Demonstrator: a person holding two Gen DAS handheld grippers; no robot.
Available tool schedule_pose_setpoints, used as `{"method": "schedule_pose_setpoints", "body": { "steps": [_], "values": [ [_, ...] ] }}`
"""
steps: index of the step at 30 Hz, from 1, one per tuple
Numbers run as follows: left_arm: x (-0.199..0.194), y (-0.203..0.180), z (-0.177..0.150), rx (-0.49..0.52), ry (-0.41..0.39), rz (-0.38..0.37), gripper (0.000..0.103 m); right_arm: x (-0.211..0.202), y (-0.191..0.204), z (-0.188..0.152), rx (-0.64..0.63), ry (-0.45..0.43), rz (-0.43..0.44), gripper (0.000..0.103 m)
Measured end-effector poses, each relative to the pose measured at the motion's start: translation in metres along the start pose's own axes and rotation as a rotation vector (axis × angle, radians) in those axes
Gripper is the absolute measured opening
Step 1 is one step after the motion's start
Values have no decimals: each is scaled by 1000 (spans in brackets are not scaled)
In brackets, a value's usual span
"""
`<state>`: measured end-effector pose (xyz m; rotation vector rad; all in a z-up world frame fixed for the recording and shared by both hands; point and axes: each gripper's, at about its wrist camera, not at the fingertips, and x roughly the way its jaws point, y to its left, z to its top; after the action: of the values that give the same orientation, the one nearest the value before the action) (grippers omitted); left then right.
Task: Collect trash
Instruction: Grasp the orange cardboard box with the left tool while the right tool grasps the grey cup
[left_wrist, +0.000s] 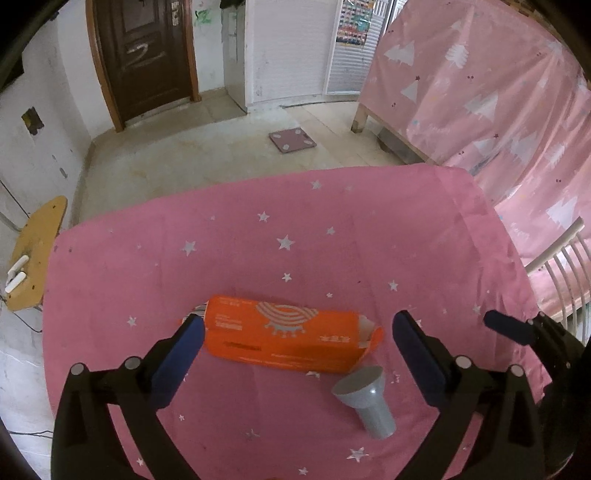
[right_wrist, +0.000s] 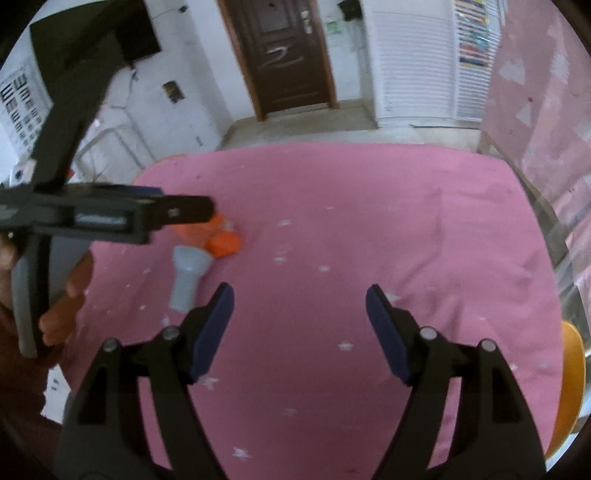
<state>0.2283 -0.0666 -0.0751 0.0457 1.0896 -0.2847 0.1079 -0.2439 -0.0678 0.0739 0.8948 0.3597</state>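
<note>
Your left claw (left_wrist: 297, 334) stands wide open above the desk (left_wrist: 369, 229), pads pressing on nothing. Between its fingers (left_wrist: 181, 350), just short of the tips, lies a grey funnel-shaped piece (left_wrist: 365, 400) on its side, its wide mouth turned up toward the far side, nearer the right finger than the left. Just beyond it, touching or nearly touching its rim, an orange packet (left_wrist: 284, 336) lies flat across the gap between the fingertips; its left end sits right at the left fingertip, and its torn right end stops short of the right one. Whether the left pad touches the packet cannot be told.

Your right claw (right_wrist: 300, 297) is partly open and empty, with only the pink star-printed cloth between its fingers. The same grey piece (right_wrist: 186, 278) lies just left of its left fingertip, and the orange packet (right_wrist: 221, 236) a little farther on, half hidden behind the body of your left claw (right_wrist: 110, 218), which crosses that view from the left edge. Your hand (right_wrist: 62, 299) grips its handle at the left edge.

Past the desk's far edge are bare floor and a dark wooden door (left_wrist: 147, 55).
</note>
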Motion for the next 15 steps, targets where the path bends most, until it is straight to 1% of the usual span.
{"method": "schedule_pose_setpoints", "body": {
  "steps": [2,3,5,7,10,15],
  "values": [
    [2,-1,-4,6,7,-23,94,3,10,0,-20,6,14,73],
    [3,-1,-3,14,7,-39,94,3,15,0,-28,8,17,76],
    [4,1,-6,35,5,-48,94,4,25,0,-49,12,26,79],
    [6,-3,-5,64,8,-54,94,4,31,-1,-67,19,32,79],
    [10,-6,-5,113,13,-51,94,4,39,-3,-85,30,42,79],
    [14,-5,-4,146,5,-15,94,9,52,-5,-103,52,43,79]
  ]
}}
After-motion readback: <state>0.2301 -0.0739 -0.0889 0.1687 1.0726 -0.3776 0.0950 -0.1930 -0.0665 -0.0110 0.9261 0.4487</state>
